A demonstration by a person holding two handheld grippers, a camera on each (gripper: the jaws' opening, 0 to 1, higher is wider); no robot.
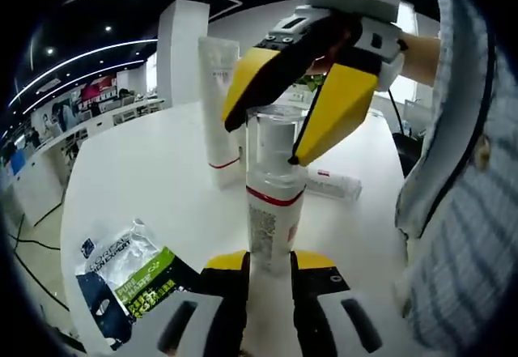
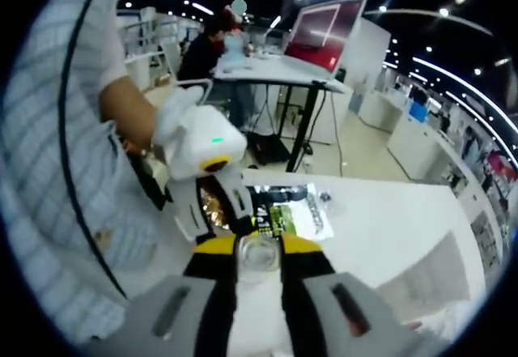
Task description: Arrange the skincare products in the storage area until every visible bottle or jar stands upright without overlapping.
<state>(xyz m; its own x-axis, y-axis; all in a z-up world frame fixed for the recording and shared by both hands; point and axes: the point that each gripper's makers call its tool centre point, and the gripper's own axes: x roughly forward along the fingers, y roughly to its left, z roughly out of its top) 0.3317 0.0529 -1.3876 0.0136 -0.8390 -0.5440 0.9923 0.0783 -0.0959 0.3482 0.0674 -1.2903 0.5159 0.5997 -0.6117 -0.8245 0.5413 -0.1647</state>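
Steadying the bottle [image 1: 273, 191] is the step you have in hand: it stands upright on the white table [image 1: 154, 171], and both grippers are on it. Nearest you in the left gripper view, your left gripper [image 1: 269, 261] has its jaws closed in on the base of the bottle, one yellow pad on each side. Higher up, your right gripper [image 1: 279, 122] reaches in from the right with its jaws spread about the clear cap; whether the pads press the cap I cannot tell. In the right gripper view that gripper [image 2: 257, 253] looks down on the cap [image 2: 257, 256] sitting between its jaws, just beside both.

Left of the bottle a sachet [image 1: 129, 272] lies flat near the table's edge. Just behind the bottle a tall white tube [image 1: 218, 106] stands on end, close but apart. To the right, further back, a small tube [image 1: 333, 184] lies on its side.

As I judge it, the task is partway done. Your next move calls for letting go gently so the bottle does not tip toward the tube, then lifting clear and going for the lying tube.
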